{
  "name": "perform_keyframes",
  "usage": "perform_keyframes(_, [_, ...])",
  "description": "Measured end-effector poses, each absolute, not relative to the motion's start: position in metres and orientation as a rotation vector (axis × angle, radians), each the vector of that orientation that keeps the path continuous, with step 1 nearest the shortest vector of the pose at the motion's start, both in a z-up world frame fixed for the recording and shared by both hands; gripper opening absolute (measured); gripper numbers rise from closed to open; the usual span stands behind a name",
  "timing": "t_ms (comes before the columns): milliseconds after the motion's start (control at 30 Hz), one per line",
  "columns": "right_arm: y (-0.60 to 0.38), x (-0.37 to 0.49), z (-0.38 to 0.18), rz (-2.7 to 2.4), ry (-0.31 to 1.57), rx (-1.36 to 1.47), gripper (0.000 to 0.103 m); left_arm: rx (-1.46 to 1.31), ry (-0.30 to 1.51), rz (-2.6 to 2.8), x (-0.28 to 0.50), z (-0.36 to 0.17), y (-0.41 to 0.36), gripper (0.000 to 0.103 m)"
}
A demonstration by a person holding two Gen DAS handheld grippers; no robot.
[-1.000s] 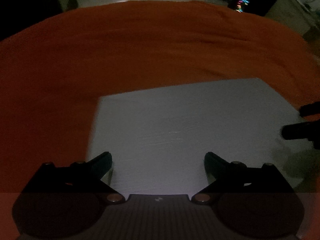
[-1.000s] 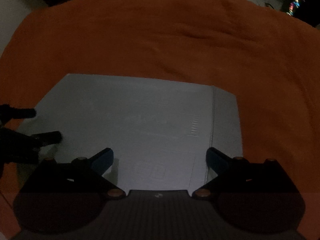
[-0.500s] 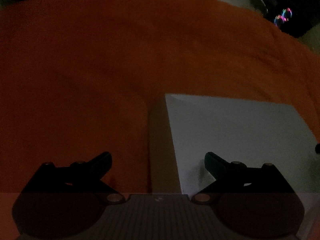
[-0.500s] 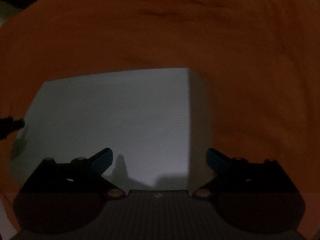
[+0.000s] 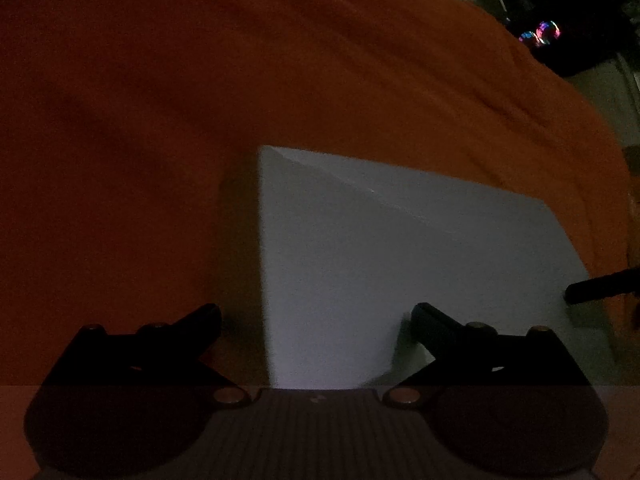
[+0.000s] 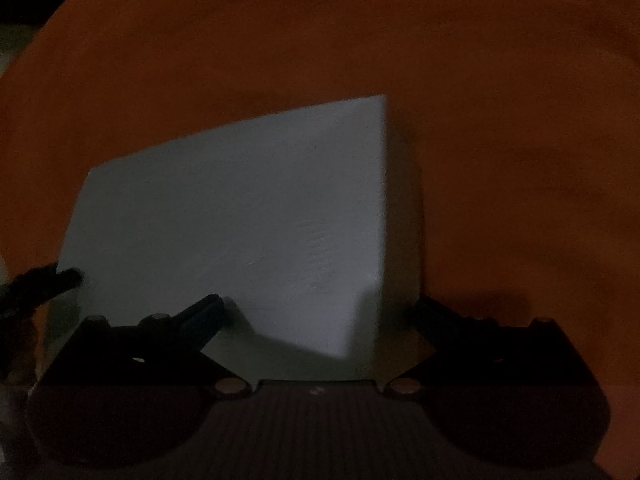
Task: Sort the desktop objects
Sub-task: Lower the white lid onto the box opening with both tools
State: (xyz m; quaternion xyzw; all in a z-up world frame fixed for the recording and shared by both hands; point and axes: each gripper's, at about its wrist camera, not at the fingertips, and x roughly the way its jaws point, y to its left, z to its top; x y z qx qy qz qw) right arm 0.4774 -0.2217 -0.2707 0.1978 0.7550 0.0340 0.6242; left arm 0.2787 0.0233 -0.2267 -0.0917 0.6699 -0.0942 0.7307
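A plain white box (image 5: pixel 400 260) rests on the orange cloth (image 5: pixel 200 100) in dim light. In the left wrist view my left gripper (image 5: pixel 316 316) is open, and the box's left edge lies between its fingers. From the right wrist, the same white box (image 6: pixel 240 220) fills the centre. My right gripper (image 6: pixel 320 308) is open too, with the box's right side between its fingers. A dark fingertip of the right gripper (image 5: pixel 600 284) shows by the box's right edge, and one of the left gripper (image 6: pixel 48 280) by its left edge.
The orange cloth (image 6: pixel 520 140) covers the whole surface around the box, with soft folds toward the back. Beyond its far right edge stands a dark device with coloured lights (image 5: pixel 540 34) on a pale floor.
The left gripper has shifted to the box's left edge and the right gripper to its right edge. Both came lower and closer, so the box looms larger.
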Motion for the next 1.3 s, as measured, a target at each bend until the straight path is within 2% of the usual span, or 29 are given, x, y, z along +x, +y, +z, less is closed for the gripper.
perform_keyframes(433, [-0.152, 0.467, -0.242, 0.075, 1.688, 0.205, 0.103, -0.085, 1.437, -0.217, 0.244, -0.202, -0.005, 0.102])
perform_keyframes(767, [-0.147, 0.406, -0.201, 0.085, 1.518, 0.185, 0.103, -0.041, 1.325, -0.206, 0.187, -0.165, -0.005, 0.102])
perform_keyframes(1000, [-0.134, 0.384, -0.217, 0.103, 1.519, 0.123, 0.103, 0.058, 1.333, -0.225, 0.142, -0.168, -0.011, 0.103])
perform_keyframes(1300, [-0.109, 0.353, -0.241, 0.049, 1.539, 0.042, 0.103, 0.029, 1.316, -0.209, 0.1, -0.174, -0.008, 0.103])
